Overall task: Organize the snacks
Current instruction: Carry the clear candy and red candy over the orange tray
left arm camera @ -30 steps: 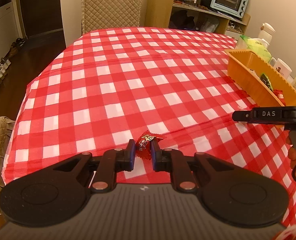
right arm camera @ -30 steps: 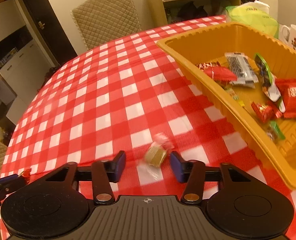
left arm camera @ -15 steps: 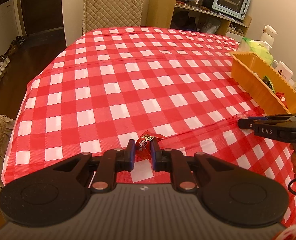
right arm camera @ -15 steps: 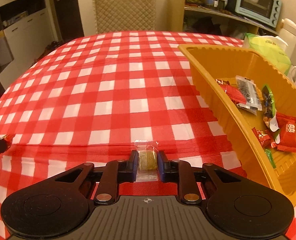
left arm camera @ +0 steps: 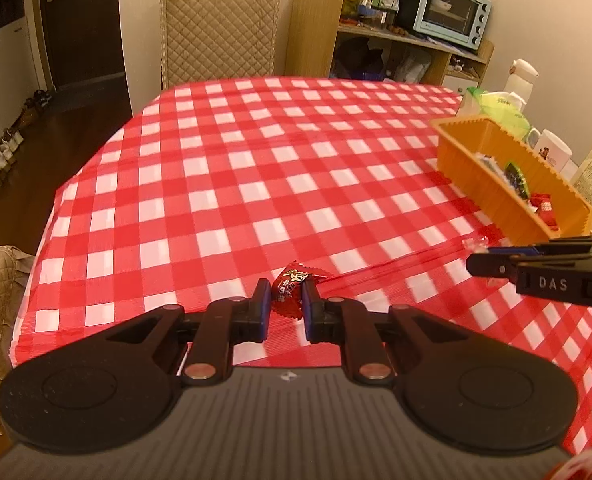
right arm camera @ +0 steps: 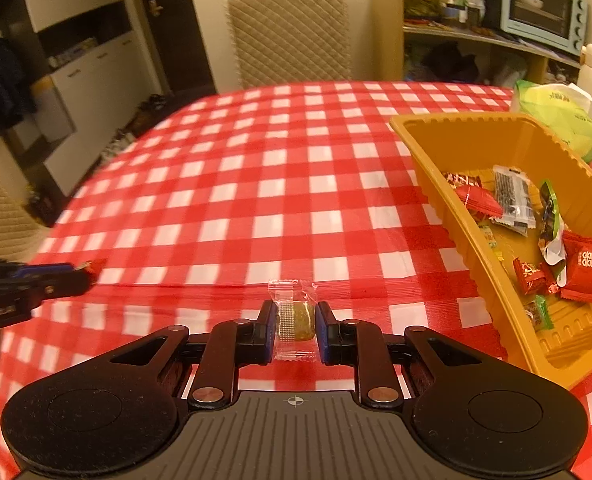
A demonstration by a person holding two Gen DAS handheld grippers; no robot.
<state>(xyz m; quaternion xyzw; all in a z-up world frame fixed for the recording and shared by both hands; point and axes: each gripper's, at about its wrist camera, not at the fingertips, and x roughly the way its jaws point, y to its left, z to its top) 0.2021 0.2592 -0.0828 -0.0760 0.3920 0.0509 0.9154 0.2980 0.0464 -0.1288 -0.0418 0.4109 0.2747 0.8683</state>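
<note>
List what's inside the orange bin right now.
The orange bin holds red packets, a clear dark-filled packet and green wrappers. Its near wall hides anything close behind it.

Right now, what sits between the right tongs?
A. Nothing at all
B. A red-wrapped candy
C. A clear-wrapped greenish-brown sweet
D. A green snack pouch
C: in the right wrist view the right tongs are closed on a clear-wrapped greenish-brown sweet, while the red candy is pinched in the left tongs.
</note>
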